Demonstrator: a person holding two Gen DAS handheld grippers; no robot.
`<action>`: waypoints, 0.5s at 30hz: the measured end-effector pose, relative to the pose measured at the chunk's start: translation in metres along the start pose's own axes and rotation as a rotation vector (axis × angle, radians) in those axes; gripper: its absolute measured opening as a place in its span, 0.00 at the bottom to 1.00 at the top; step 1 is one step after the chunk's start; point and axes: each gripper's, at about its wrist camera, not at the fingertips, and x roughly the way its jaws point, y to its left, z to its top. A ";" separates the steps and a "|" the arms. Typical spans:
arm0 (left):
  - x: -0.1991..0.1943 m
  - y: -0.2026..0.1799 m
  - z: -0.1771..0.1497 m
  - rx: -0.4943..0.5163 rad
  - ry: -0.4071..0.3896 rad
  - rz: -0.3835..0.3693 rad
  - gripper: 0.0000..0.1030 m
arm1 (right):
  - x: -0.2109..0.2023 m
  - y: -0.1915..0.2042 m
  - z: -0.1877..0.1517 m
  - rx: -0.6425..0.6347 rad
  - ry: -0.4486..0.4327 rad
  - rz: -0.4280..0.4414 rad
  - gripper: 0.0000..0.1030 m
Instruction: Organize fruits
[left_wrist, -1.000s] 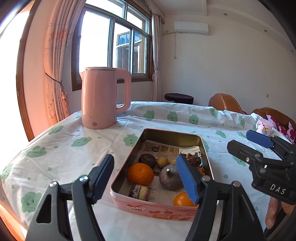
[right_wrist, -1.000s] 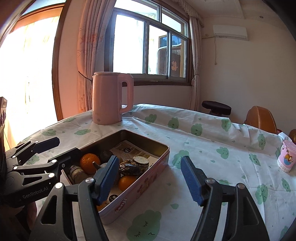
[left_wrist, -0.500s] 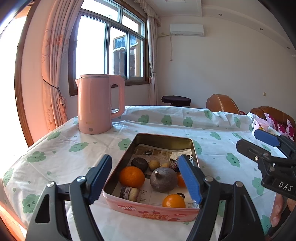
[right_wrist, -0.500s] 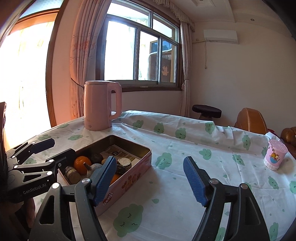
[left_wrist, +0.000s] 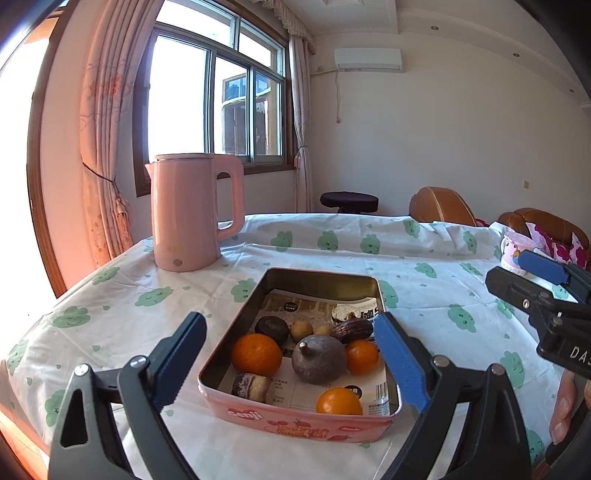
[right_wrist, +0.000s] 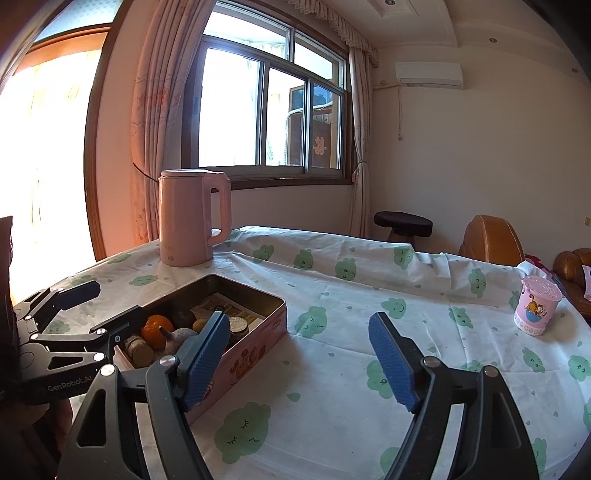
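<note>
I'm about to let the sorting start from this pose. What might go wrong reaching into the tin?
1. The fruit in the pink tin lies packed: the dark round fruit seems to touch two oranges, so the open left gripper may nudge neighbours.
2. The tin sits near the table edge; a push might slide it off.

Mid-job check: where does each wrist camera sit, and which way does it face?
Left wrist: on the left gripper, facing the pink tin of fruit; a fingertip shows at right.
Right wrist: on the right gripper, facing bare tablecloth right of the tin; no hand clearly visible.
Shared: tin, pink kettle, window, and each view shows the other gripper.
</note>
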 end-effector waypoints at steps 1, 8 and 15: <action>0.000 -0.001 0.000 0.001 -0.001 -0.001 0.95 | -0.001 -0.002 0.000 0.003 -0.002 -0.003 0.77; -0.003 -0.006 0.004 0.006 -0.005 -0.013 0.99 | -0.008 -0.011 0.003 0.015 -0.021 -0.024 0.78; -0.008 -0.011 0.008 0.005 -0.013 -0.032 0.99 | -0.015 -0.019 0.004 0.021 -0.038 -0.047 0.81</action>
